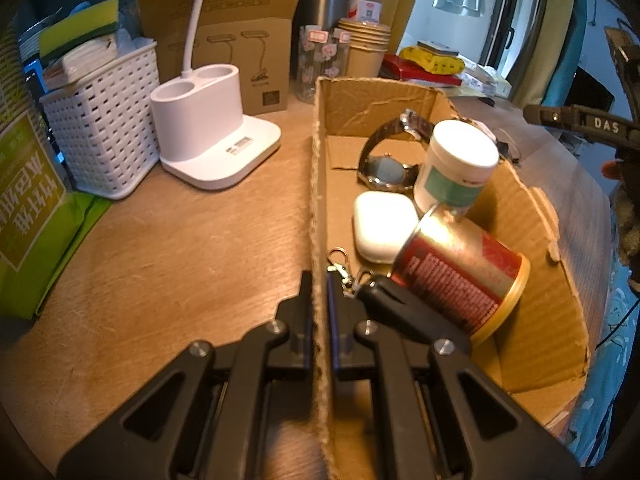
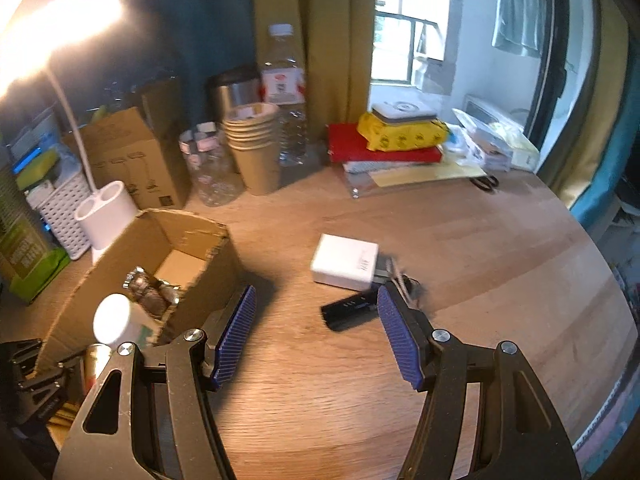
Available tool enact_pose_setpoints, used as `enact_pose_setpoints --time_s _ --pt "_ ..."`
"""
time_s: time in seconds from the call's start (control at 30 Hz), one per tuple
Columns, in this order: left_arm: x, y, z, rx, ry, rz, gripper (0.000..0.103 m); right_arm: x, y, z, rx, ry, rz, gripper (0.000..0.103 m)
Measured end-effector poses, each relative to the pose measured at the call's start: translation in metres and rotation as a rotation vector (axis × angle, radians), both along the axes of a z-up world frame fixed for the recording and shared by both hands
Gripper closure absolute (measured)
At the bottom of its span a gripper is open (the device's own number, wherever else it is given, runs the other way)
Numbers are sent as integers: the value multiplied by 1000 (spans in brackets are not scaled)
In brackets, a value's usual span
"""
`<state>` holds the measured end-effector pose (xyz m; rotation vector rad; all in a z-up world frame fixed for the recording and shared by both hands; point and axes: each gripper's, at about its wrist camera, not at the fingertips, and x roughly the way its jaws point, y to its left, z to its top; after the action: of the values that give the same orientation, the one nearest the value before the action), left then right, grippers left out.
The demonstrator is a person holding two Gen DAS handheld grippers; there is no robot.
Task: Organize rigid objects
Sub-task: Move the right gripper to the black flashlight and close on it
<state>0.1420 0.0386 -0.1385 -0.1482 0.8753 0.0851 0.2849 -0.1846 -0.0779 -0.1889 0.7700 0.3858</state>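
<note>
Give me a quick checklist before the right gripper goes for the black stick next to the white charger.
1. Right gripper open: ok, jaws spread wide.
2. Black stick in view on the table, between the jaws' line: ok.
3. Stick free of the white charger: cannot tell, the picture is blurred there.
4. Left gripper steadying the cardboard box: ok, shut on its wall.
5. Space left in the box: ok, bare floor near the watch.
</note>
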Motion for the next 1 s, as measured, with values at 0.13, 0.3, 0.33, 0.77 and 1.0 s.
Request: enact_pose_setpoints --time_s 0.13,0.3,0.33,0.77,1.0 --pt "1 0 0 1 3 -1 96 9 -9 -12 -2 22 -23 36" --pt "1 0 0 -2 3 -1 96 20 -13 -26 1 48 -43 36" --pt "1 0 0 -2 3 -1 96 23 -13 -29 0 52 -46 36" --pt "2 -1 -1 -10 4 -3 96 46 2 -56 -30 103 -77 36" --pt "1 -1 -2 -12 3 -7 96 51 3 -65 -63 96 -95 37"
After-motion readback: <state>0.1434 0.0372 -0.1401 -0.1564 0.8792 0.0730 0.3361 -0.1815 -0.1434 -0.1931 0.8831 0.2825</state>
